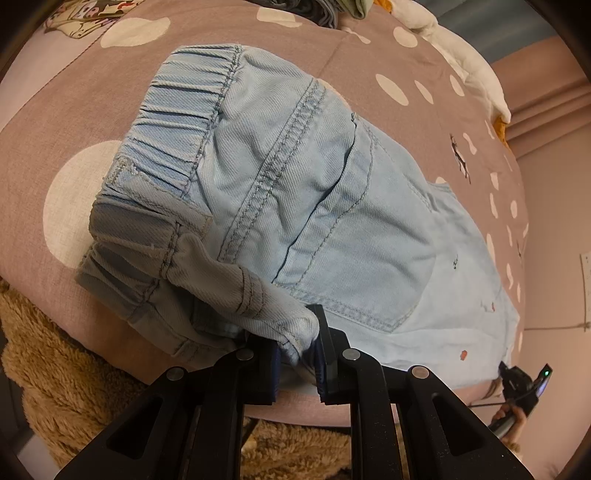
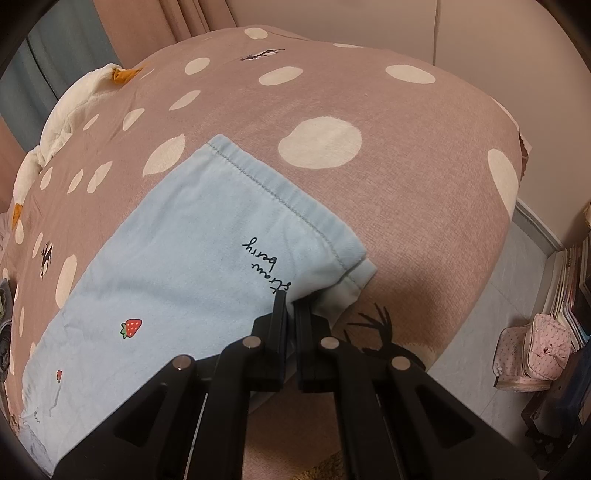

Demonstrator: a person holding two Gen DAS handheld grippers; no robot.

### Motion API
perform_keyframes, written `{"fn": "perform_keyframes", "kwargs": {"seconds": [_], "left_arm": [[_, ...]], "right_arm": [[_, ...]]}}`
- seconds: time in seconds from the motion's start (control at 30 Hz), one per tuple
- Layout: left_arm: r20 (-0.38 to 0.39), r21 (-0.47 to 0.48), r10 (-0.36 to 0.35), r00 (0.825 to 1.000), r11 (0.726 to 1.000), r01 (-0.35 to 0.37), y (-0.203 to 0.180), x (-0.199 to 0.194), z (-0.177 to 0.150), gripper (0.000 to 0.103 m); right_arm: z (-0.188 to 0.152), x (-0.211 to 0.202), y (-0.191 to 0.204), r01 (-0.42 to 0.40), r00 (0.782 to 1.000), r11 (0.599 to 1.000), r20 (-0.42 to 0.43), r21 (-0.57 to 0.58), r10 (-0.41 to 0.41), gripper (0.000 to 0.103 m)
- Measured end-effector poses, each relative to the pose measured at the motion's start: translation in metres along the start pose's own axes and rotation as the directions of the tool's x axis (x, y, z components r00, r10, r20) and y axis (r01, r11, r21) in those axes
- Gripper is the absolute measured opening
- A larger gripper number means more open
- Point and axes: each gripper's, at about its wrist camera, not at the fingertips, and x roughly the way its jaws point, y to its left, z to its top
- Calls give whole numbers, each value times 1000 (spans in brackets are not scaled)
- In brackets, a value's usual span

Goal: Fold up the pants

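Note:
Light blue denim pants (image 1: 314, 192) lie on a mauve bedspread (image 1: 74, 110) with white dots. The elastic waistband is at the upper left of the left wrist view, with a back pocket in the middle. My left gripper (image 1: 299, 347) is shut on a bunched fold of the pants near the waist at the near edge. In the right wrist view the leg end of the pants (image 2: 192, 251) shows a hem, a strawberry print and black script. My right gripper (image 2: 291, 299) is shut on the near edge of the pants by the hem.
A tan fluffy blanket (image 1: 55, 362) hangs below the bed's near edge. A white plush toy (image 2: 77, 99) lies at the far side. Clothes are piled at the top (image 1: 317, 11). Beyond the bed's right edge are floor, a pink bag (image 2: 532, 350) and books.

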Motion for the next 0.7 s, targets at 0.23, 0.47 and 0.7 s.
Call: {"fn": "perform_keyframes", "kwargs": {"seconds": [0.23, 0.47, 0.7], "left_arm": [[0, 0, 0, 1000, 1000, 0, 0, 0, 0, 17], [0, 0, 0, 1000, 1000, 0, 0, 0, 0, 17], [0, 0, 0, 1000, 1000, 0, 0, 0, 0, 17]], "right_arm": [[0, 0, 0, 2, 1000, 1000, 1, -2, -2, 1], [0, 0, 0, 2, 1000, 1000, 1, -2, -2, 1], [-1, -1, 1, 5, 1000, 1000, 2, -5, -5, 1]]}}
